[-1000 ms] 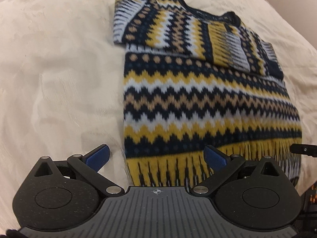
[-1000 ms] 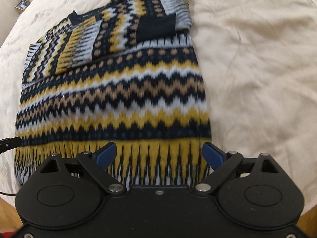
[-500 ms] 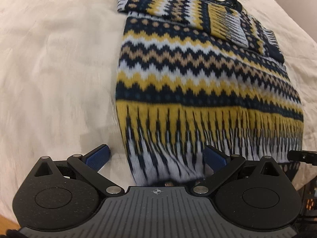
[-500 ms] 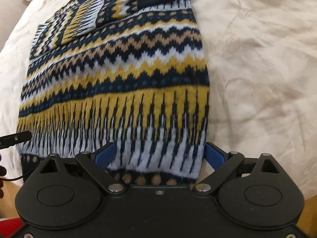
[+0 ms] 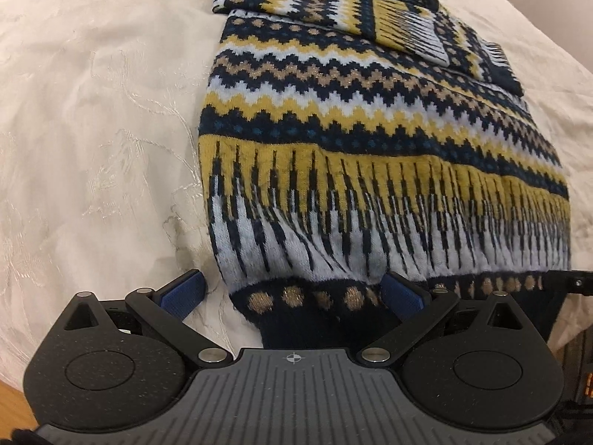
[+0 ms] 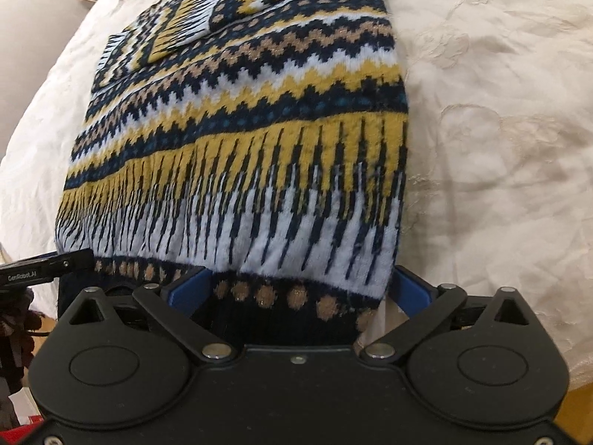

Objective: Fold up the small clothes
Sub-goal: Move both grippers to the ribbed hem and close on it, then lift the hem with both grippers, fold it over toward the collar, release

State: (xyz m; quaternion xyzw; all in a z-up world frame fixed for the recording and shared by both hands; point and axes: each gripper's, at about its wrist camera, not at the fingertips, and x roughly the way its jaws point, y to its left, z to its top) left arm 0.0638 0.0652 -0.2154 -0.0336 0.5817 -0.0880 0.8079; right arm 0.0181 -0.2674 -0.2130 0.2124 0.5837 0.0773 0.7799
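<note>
While sleeves are folded in, the zigzag-knit sweater (image 5: pixel 370 155) is spread flat; its hem is straddled by each wide-open gripper (image 5: pixel 292 291), ungripped.

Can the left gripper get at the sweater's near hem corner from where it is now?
Probably yes. The left gripper is open with the dark hem corner of the sweater between its fingers, and only the cream bedcover lies beside it; nothing blocks the way.
</note>
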